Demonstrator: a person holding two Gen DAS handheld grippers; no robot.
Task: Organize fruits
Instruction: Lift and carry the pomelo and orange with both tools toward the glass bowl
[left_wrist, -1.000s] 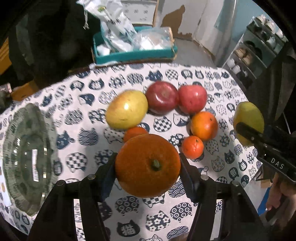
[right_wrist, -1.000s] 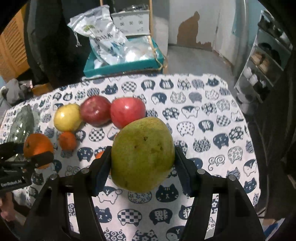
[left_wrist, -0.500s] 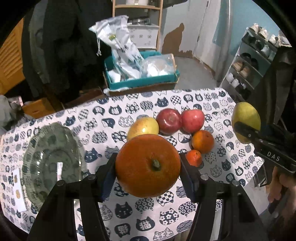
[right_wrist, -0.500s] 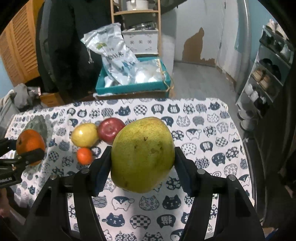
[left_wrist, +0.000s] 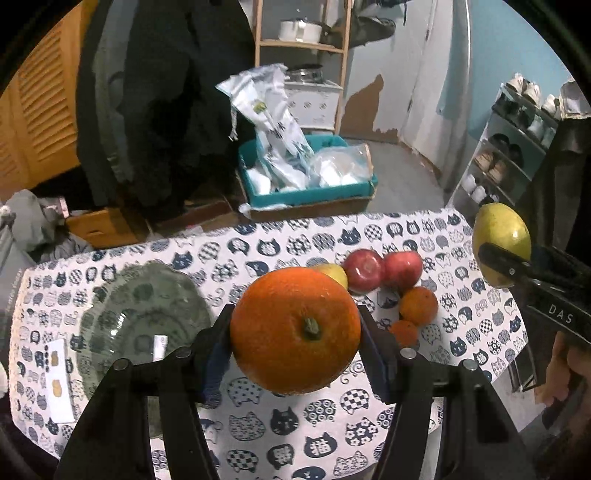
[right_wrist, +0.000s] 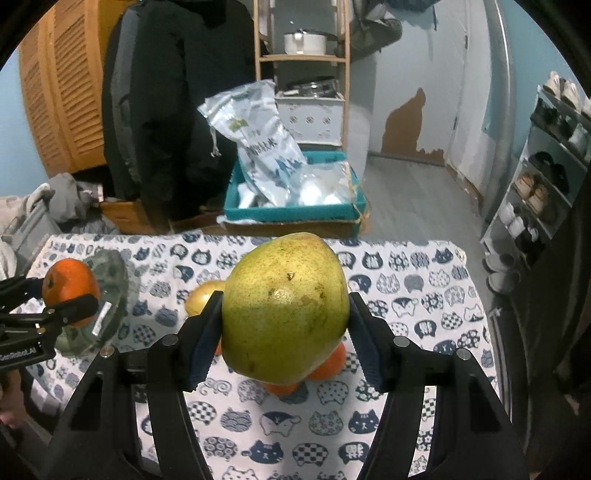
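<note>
- Step in hand: the carry. Both fruits are off the table (left_wrist: 369, 424) and held in the air above the cat-print cloth, so I judge the pick-up done and the placing not yet begun.
- The left tongs (left_wrist: 295, 325) are clamped on the big orange (left_wrist: 295, 328), 1 pad pressing each flank, stem end facing the camera.
- The right tongs (right_wrist: 284, 314) are clamped on the yellow-green pear (right_wrist: 284, 310) the same way; from the left wrist view that pear (left_wrist: 500, 243) hangs out past the table's right edge.
- The glass plate (left_wrist: 144, 314) sits on the left part of the table and holds no fruit; a small white label lies inside it.
- Left on the cloth: 2 red apples (left_wrist: 384, 269), a yellow fruit (right_wrist: 201, 299) partly hidden behind the orange, and 2 small oranges (left_wrist: 417, 304), bunched together to the right of the plate.
- Next move, as I judge it: swing the orange leftward over the plate, lower it until it rests in the dish, then part the pads; the pear should follow beside it, not on top, or either could roll off.
- Pose: both tools pitch downward toward the table, side by side. A hand (left_wrist: 565, 373) shows under the right tool's handle.
</note>
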